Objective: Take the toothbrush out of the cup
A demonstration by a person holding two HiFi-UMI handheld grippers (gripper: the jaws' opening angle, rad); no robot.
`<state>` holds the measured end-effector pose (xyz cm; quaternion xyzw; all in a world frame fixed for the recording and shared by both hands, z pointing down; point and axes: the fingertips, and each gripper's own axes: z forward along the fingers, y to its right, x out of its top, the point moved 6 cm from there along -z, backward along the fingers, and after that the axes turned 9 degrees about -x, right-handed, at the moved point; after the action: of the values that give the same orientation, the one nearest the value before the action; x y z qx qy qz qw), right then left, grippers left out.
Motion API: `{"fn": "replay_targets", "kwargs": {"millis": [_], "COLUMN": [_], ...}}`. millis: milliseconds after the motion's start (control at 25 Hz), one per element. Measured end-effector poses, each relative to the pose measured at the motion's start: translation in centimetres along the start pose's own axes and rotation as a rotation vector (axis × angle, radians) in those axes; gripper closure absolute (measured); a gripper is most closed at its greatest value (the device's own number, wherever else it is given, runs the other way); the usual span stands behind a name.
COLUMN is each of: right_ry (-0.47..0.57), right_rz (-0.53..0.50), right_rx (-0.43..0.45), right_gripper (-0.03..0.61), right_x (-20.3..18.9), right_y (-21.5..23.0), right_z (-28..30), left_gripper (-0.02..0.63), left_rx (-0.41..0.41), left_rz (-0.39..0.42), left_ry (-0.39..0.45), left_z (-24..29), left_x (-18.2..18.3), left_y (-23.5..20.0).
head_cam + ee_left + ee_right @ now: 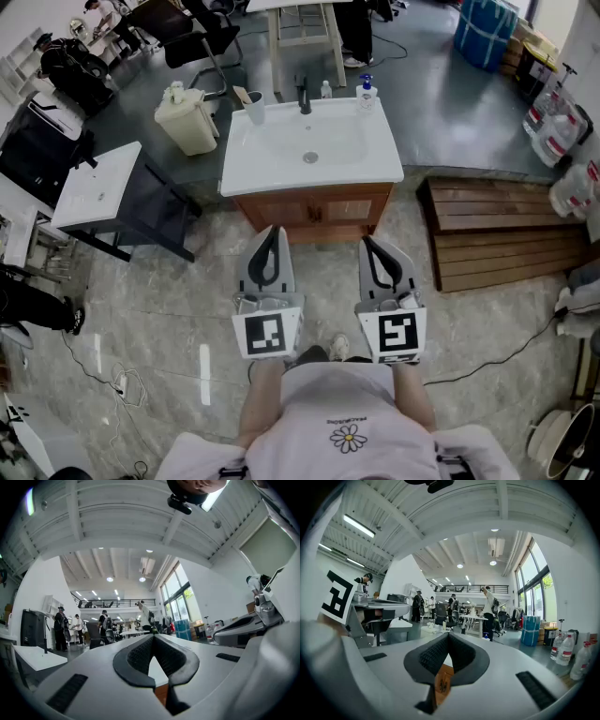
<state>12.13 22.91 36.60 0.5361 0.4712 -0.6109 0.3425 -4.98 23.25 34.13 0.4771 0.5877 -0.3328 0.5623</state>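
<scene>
A translucent cup point(255, 109) stands at the back left corner of the white sink top point(375, 164), with the toothbrush point(244, 96) leaning out of it to the left. Both grippers are held low in front of the wooden vanity, well short of the sink. My left gripper point(273, 230) points at the cabinet front, its jaws touching at the tips with nothing between them point(153, 635). My right gripper point(365, 240) is beside it, likewise shut and empty point(448, 633). In the two gripper views I cannot make out the cup.
A black faucet point(304, 97) and a soap bottle point(366, 92) stand on the sink's back edge. A cream canister point(187, 118) sits left of the sink, a small white table point(98, 185) further left. Wooden pallets point(506, 230) lie right. Cables trail on the floor.
</scene>
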Motion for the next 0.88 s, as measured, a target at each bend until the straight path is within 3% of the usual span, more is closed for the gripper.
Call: {"fn": "replay_targets", "kwargs": {"millis": [880], "right_ry": [-0.012], "right_rz": [0.055], "right_rx": [0.012], "right_gripper": [0.567], "right_x": [-1.5], "right_y": [1.9], "right_z": [1.2], "left_gripper": [0.598], "left_rx": [0.008], "left_rz": [-0.011], "left_ry": [-0.042], "left_z": [2.1], "left_x": [-1.1], "left_y": [0.6]}}
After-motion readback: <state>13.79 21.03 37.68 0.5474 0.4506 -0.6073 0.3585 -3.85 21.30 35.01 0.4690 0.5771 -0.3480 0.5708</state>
